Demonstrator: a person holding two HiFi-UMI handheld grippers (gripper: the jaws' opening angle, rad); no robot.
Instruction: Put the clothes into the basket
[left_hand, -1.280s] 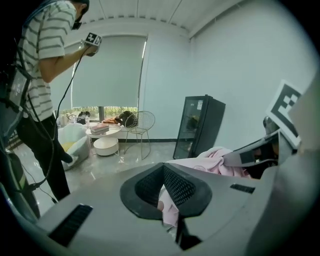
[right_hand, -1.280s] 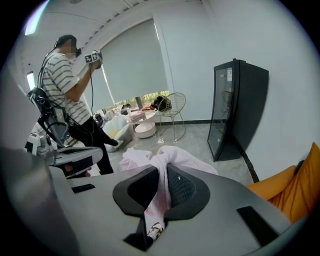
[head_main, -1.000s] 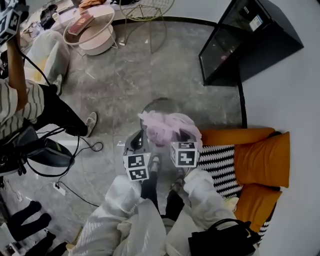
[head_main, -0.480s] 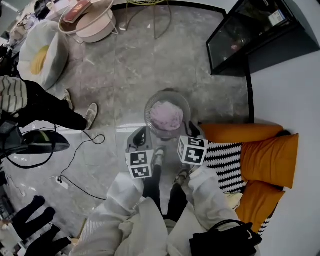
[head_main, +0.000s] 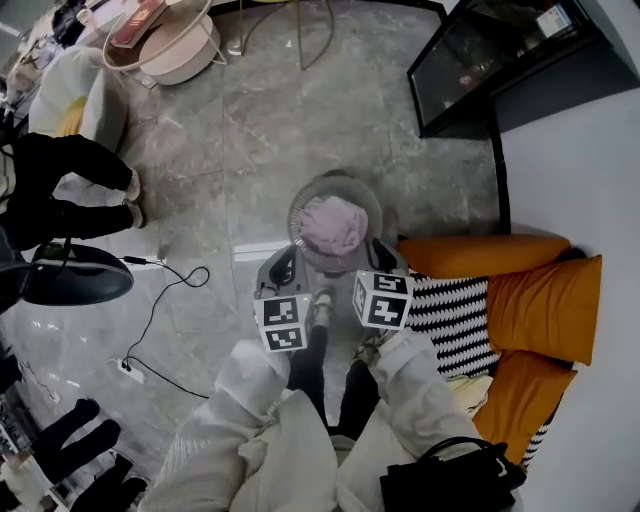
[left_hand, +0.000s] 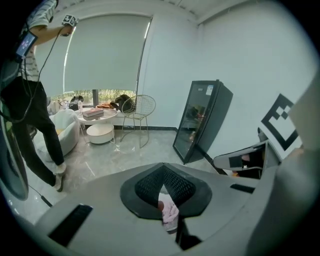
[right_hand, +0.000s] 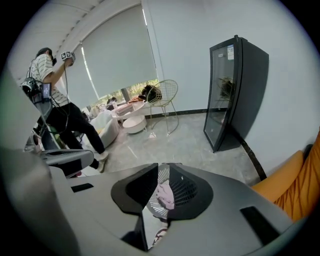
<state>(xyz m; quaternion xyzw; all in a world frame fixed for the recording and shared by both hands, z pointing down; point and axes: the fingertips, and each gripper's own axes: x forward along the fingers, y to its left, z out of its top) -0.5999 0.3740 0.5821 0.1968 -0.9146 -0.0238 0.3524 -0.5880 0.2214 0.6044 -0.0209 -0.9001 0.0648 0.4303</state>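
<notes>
Floor (head_main: 250, 150) of grey stone fills most of the head view, with the orange sofa (head_main: 540, 300) at my right. Just ahead of my feet stands the round wire basket (head_main: 293, 215), and the pink clothes (head_main: 335, 225) lie bundled inside it, within the rim as far as I can see. My left tongs (head_main: 284, 270) and right tongs (head_main: 382, 258) hang at the basket's near edge, one on each side. The left jaws stand only a narrow slit apart. The right ones have just been opening and are also narrowly parted. Neither pair presses on anything, and the pink shows only beyond each gap. I judge the cloth light, soft and floppy, in no way fragile, though apt to trail over the rim or snag on the wire. If it needs tucking, I would pinch a bunched fold at the top of the heap, not a loose edge. Only the head view shows the whole basket and its load. Only the gripper views show my jaw gaps, and also the tall black cabinet (left_hand: 200, 120) and a person standing by the window blind.
</notes>
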